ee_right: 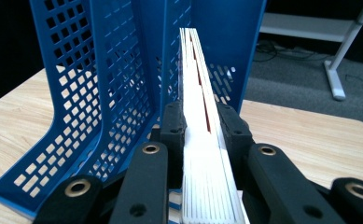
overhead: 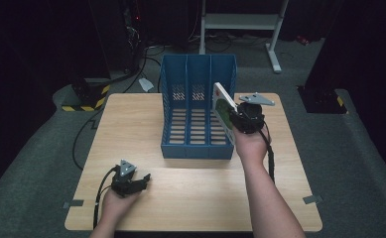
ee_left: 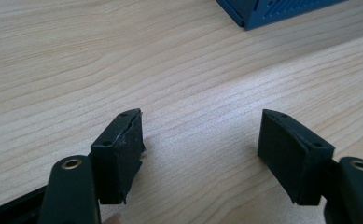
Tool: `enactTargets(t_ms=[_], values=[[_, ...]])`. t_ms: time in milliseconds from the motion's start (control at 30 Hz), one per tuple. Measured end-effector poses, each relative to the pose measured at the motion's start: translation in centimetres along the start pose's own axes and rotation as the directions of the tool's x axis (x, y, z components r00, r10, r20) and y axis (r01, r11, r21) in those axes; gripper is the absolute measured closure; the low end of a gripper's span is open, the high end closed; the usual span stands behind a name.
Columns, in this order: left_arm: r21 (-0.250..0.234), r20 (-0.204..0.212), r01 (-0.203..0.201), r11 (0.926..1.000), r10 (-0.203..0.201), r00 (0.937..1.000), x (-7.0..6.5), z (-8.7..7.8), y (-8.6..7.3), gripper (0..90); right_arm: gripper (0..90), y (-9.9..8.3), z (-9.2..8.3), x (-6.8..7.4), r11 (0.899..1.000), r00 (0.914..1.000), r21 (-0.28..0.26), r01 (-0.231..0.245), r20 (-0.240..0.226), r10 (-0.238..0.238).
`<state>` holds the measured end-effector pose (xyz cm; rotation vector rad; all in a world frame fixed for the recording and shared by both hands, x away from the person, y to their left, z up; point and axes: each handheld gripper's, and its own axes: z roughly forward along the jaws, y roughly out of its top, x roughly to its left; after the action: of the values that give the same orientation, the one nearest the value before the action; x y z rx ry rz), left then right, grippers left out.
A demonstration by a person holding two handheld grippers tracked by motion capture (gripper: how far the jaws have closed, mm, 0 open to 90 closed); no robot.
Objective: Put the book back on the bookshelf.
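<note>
A blue three-slot file rack [overhead: 198, 106] stands on the wooden table [overhead: 131, 124], its perforated walls [ee_right: 100, 93] close in the right gripper view. My right gripper [overhead: 240, 119] is shut on a thin white book [overhead: 224, 109] with a green and red cover, held upright on edge over the rack's right-hand slot. The book's white page edge [ee_right: 200, 140] runs between the two black pads. My left gripper [overhead: 143, 179] rests near the table's front left, open, with bare wood between its fingertips [ee_left: 121, 149].
A corner of the rack [ee_left: 254, 14] lies well ahead of the left gripper. A white metal stand [overhead: 240, 22] and cables sit on the dark floor behind the table. Bare wood stretches across the table's left side and front.
</note>
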<state>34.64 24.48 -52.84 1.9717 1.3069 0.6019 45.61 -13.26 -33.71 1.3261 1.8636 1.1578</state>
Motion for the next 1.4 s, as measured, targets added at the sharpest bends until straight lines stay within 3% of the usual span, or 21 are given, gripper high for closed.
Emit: enactTargets(t_ms=[167,533,1033,1400], values=[[0.000,0.000,0.000,1.0000,0.000,1.0000,0.0,0.0,0.0,31.2,75.6,0.1,1.8,0.2,0.999,0.9997,0.028,-0.018,0.015,0.018],[0.000,0.004,-0.001,1.0000,0.001,1.0000,-0.1,0.0,0.0,31.2,75.5,-0.3,4.4,0.1,0.999,0.9980,0.032,-0.034,0.056,0.032],[-0.002,0.004,0.000,1.0000,0.000,1.0000,-0.1,0.0,0.0,31.2,75.5,-1.3,7.9,0.9,0.998,0.9968,0.063,-0.023,0.077,0.018],[-0.002,0.004,0.000,1.0000,0.000,1.0000,-0.1,0.0,0.0,31.2,75.5,-1.8,9.3,1.0,0.997,0.9949,0.080,-0.016,0.100,0.008]])
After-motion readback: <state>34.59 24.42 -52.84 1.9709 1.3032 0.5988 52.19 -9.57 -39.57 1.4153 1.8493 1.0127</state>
